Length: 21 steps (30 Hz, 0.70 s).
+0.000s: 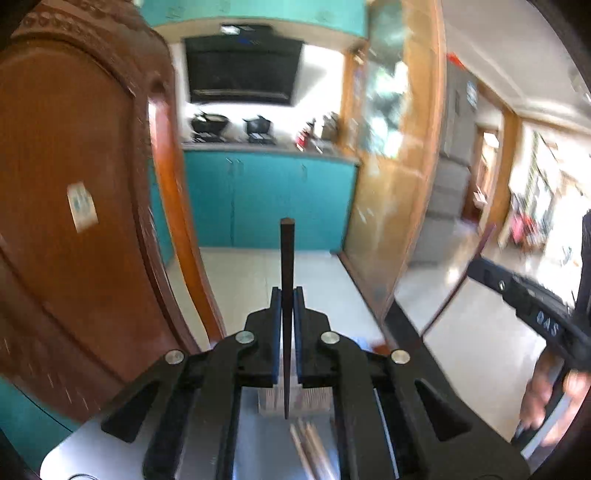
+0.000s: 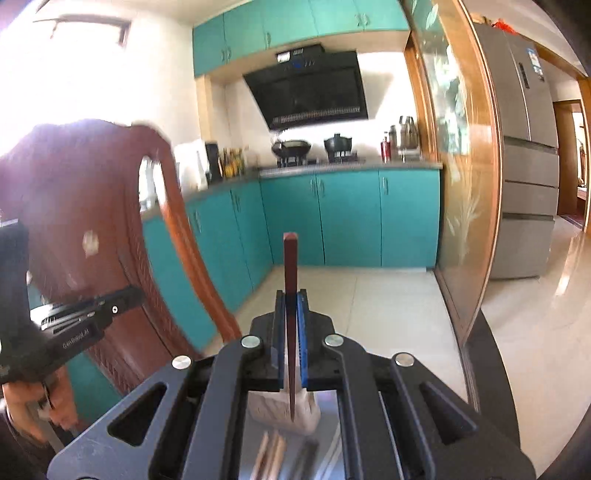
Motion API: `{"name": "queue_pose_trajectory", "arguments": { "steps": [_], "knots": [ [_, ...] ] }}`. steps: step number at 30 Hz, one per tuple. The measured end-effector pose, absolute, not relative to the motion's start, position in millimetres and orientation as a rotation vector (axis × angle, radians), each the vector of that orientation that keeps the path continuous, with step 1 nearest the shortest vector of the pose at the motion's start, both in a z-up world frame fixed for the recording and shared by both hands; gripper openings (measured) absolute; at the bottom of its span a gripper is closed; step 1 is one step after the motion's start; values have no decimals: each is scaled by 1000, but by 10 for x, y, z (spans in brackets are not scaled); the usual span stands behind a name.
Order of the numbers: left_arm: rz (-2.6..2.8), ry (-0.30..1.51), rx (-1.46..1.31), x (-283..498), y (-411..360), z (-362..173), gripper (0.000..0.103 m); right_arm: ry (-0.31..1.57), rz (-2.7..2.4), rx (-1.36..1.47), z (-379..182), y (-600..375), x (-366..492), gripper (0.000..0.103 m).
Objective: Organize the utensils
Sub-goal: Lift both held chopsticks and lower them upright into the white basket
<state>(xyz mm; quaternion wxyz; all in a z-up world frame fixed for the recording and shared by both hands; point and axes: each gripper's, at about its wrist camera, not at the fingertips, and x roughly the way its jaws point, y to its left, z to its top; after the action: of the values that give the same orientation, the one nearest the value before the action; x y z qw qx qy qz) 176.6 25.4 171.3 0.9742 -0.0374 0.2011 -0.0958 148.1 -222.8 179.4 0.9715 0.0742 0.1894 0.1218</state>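
We carry one chopstick in each gripper, left (image 1: 287, 295) and right (image 2: 291, 299), jaws clamped on dark chopstick (image 1: 286, 266) and reddish chopstick (image 2: 290, 266); next we judge both need lowering into the holder (image 2: 282, 411) below.

Wooden chair (image 2: 85, 229), reddish-brown, carved back, pale sticker on it; stands at left, close to the camera, blurred. Teal base cabinets (image 2: 347, 218) under a grey counter (image 2: 351, 164); teal wall cabinets (image 2: 295, 26) above. Black range hood (image 2: 310, 88) over the stove. Wok (image 2: 290, 147) and lidded black pot (image 2: 337, 143) on the burners, side by side. Bottles (image 2: 232, 162) at the counter's left end; steel kettle (image 2: 407, 133) at its right. Frosted glass door (image 2: 461, 184) in a wooden frame. Silver refrigerator (image 2: 524, 155) beyond it. Pale tiled floor (image 2: 388, 295).
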Motion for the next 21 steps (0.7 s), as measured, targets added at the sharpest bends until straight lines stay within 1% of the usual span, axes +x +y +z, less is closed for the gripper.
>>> {"name": "queue_pose_trajectory", "arguments": {
  "steps": [2,5,8,13,15,21],
  "knots": [
    [-148,370,-130,1844,301,1831,7,359,240,171,1878,-2202,1683,7],
    [-90,340,-165,2042,333,1804,7,344,224,169,1836,-2122,1916,7],
    [-74,372,-169,2285,268,1534,7,370,210,169,1569,-2036,2135,7],
    [-32,466,-120,2512,154,971,7,463,205,182,998,-1934,2215,7],
    [-33,493,-118,2527,142,818,7,480,202,179,886,-1921,2182,7],
    [-41,508,-90,2479,72,682,7,511,186,154,642,-1914,2072,7]
  ]
}}
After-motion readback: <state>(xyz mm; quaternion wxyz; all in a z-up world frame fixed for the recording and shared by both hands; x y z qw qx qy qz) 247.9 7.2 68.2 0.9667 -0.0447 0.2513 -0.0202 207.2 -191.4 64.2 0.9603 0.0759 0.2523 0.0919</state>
